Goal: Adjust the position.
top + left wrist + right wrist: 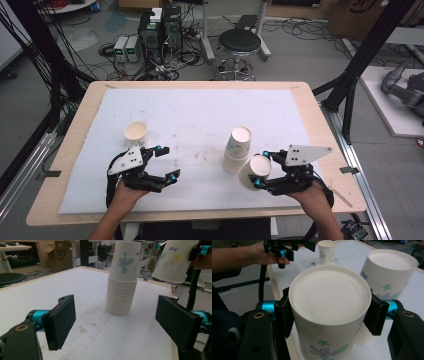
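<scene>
1. High view: the right gripper (pixel 264 169) sits near the front right corner of the table (pixel 75 120), over the white mat (pixel 200 107). Its jaws pinch a paper cup (pixel 255 171) by the sides. The cup is tilted, with its pale bottom facing up and toward the camera.
2. The left gripper (pixel 167 162) is near the front edge, left of centre. Its jaws are spread wide with nothing between them.
3. Just behind and left of the held cup stands the stack (pixel 237 150) of upturned cups, right of the mat's centre. Whether the cup touches the stack cannot be told from here.
4. A lone cup (pixel 136 133) stands mouth up on the left part of the mat, just behind the left gripper.
5. Beyond the far edge, on the floor, stand a stool (pixel 239 47) and boxes of electronics (pixel 160 30) amid cables.
6. Right gripper view: the cup (pixel 329 315) fills the gap between the two black pads (pixel 375 315), which press on its sides just below its flat bottom. The stack (pixel 388 277) is close by at the right, the lone cup (pixel 326 251) farther off, and the left gripper (pixel 287 247) at the upper left.
7. Left gripper view: the jaws stand apart, with bare mat between them. The stack (pixel 122 287) is ahead, and the cup (pixel 173 260) hangs tilted at the upper right, clear of the stack.
</scene>
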The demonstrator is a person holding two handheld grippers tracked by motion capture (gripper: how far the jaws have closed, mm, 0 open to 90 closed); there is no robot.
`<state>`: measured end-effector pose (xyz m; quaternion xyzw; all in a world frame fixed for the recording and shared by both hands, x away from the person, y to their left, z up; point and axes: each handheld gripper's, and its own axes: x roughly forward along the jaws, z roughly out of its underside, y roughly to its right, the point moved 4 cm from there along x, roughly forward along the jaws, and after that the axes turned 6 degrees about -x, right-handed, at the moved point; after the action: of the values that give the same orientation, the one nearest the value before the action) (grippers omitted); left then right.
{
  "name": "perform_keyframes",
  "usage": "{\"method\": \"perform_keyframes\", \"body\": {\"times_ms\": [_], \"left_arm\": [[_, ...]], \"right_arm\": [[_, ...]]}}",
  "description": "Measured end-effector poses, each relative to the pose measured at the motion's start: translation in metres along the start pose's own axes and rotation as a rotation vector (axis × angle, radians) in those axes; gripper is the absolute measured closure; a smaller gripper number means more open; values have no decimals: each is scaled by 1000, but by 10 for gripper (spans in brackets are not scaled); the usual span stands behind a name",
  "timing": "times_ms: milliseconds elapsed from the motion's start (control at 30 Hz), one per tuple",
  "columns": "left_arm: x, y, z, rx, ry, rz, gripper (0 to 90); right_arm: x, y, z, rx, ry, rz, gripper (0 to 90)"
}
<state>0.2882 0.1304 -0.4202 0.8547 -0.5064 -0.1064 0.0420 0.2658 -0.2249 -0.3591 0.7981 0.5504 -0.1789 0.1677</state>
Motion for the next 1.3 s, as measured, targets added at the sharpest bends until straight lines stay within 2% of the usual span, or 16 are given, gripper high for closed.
{"method": "perform_keyframes", "body": {"times_ms": [233,433,767,933,1033,1133,1300], "left_arm": [[1,3,-1,5,-8,32,166],[5,11,-2,10,-26,98,166],[14,24,-1,58,-41,182,164],[22,30,1,68,-53,215,163],[25,32,2,64,-72,230,164],[35,38,3,60,-100,273,164],[45,40,7,65,-131,297,160]], "right_arm": [[21,-10,-7,-28,7,-53,360],[38,-14,-11,-37,6,-101,359],[66,-16,-19,-63,-10,-139,359],[73,-16,-22,-65,-10,-151,359],[77,-16,-23,-69,-11,-160,359],[81,-17,-24,-72,-23,-170,359],[84,-18,-27,-74,-23,-176,359]]}}
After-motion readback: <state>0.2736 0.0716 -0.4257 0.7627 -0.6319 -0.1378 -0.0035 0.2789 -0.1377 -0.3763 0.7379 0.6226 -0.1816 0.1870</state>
